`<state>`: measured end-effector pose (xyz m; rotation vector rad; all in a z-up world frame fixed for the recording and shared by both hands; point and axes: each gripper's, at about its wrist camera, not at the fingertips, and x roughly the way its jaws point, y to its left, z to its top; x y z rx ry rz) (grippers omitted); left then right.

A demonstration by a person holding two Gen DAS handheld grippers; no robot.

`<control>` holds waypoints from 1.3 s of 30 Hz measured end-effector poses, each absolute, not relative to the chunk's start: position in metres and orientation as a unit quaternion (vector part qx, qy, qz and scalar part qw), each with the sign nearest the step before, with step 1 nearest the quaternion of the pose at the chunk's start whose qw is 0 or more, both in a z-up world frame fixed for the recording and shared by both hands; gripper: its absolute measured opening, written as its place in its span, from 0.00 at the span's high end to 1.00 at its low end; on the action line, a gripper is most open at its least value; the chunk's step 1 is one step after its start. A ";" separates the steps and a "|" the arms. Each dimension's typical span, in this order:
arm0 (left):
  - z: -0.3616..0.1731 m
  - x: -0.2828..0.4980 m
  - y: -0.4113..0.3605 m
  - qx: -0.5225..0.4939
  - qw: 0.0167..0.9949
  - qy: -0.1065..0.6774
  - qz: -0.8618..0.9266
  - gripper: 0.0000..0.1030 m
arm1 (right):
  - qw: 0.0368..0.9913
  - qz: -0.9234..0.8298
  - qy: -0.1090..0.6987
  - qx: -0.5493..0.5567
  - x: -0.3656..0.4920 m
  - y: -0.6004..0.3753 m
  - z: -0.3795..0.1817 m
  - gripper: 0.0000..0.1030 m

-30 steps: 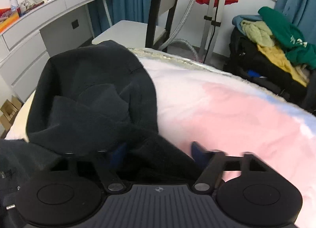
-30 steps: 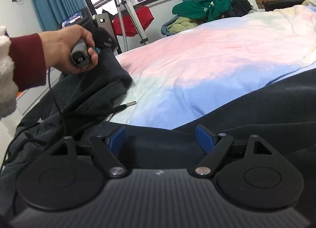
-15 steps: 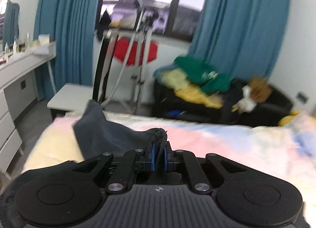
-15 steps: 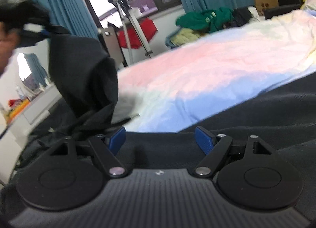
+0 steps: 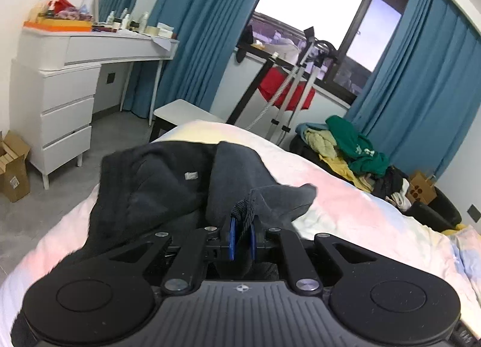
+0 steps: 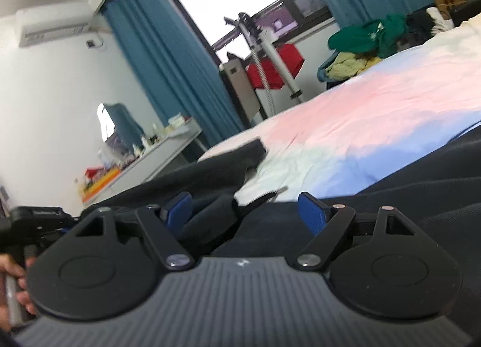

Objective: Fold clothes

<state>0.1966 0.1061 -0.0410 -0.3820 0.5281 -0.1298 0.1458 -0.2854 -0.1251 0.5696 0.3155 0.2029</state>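
A ribbed edge of the dark hoodie is pinched between the pressed-together jaws of the left gripper, and the cloth is seen to rise out of the jaws and fall away forward onto the bed. Beyond that pinch, the bulk of the hoodie is spread to the left and ahead, toward the foot of the bed, with a small pale label showing on its inner face; a loose flap is draped to the right of the pinch over the pink sheet.

The jaws of the right gripper are spread wide and nothing is held between them. Dark fabric of the hoodie lies directly beneath and just ahead of them, with its edge running across the view from lower right to upper left, and a drawstring tip rests on the sheet just past that edge. The left gripper is glimpsed at the far left of that view, held in a hand.

The hoodie's length is judged to run between the two grippers, so the unheld end is nearer the right gripper. Farther off, a clothes pile is stacked beyond the bed.
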 end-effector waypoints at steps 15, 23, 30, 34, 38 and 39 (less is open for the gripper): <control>-0.101 0.215 0.152 -0.225 0.935 0.270 -0.044 0.85 | 0.880 0.145 0.300 0.339 0.380 -0.223 -0.121 0.23; -0.116 0.228 0.153 -0.221 0.940 0.254 -0.058 0.86 | 0.875 0.005 0.334 0.350 0.480 -0.196 -0.144 0.87; -0.119 0.216 0.141 -0.193 0.955 0.216 -0.070 0.62 | 0.937 -0.030 0.274 0.215 0.448 -0.208 -0.086 0.93; -0.110 0.207 0.135 -0.206 0.953 0.197 -0.100 0.53 | 0.957 -0.079 0.202 0.194 0.409 -0.257 -0.037 0.93; -0.102 0.201 0.132 -0.212 0.953 0.181 -0.117 0.37 | 0.970 -0.155 0.131 0.134 0.366 -0.316 0.013 0.93; -0.101 0.199 0.130 -0.212 0.953 0.178 -0.121 0.35 | 0.970 -0.177 0.119 0.119 0.356 -0.333 0.024 0.93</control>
